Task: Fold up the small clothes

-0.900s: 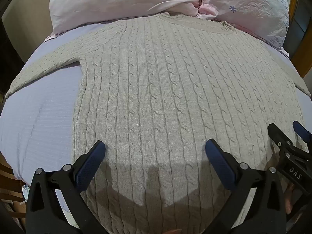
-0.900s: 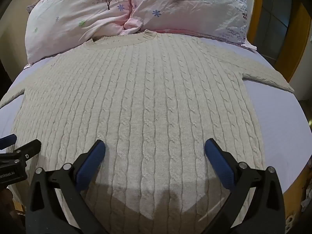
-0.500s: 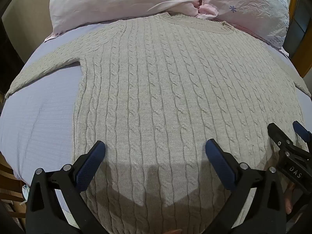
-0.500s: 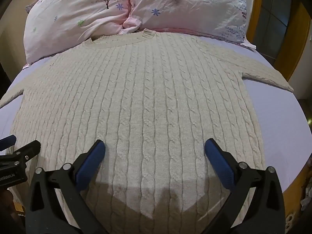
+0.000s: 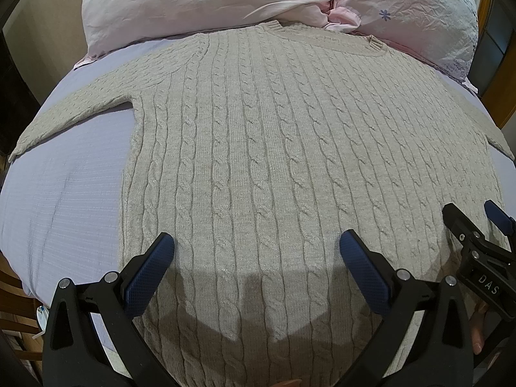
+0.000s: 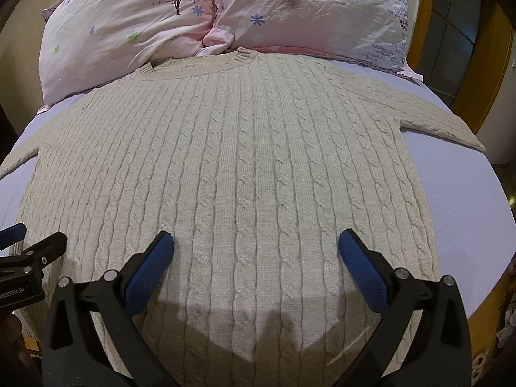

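Observation:
A beige cable-knit sweater (image 5: 274, 148) lies flat and spread out on the bed, collar toward the pillows, both sleeves out to the sides; it also fills the right wrist view (image 6: 245, 167). My left gripper (image 5: 256, 251) is open and empty, hovering over the lower left part of the sweater. My right gripper (image 6: 254, 248) is open and empty over the lower right part. The right gripper shows at the right edge of the left wrist view (image 5: 474, 225). The left gripper shows at the left edge of the right wrist view (image 6: 29, 242).
The sweater rests on a lavender bedsheet (image 5: 64, 200) (image 6: 467, 200). Two pink floral pillows (image 6: 135, 22) (image 6: 309, 9) lie at the head of the bed, touching the collar. A wooden frame (image 6: 422, 16) stands to the right.
The right wrist view has shifted slightly toward the sweater. The left gripper and the sweater have not visibly moved.

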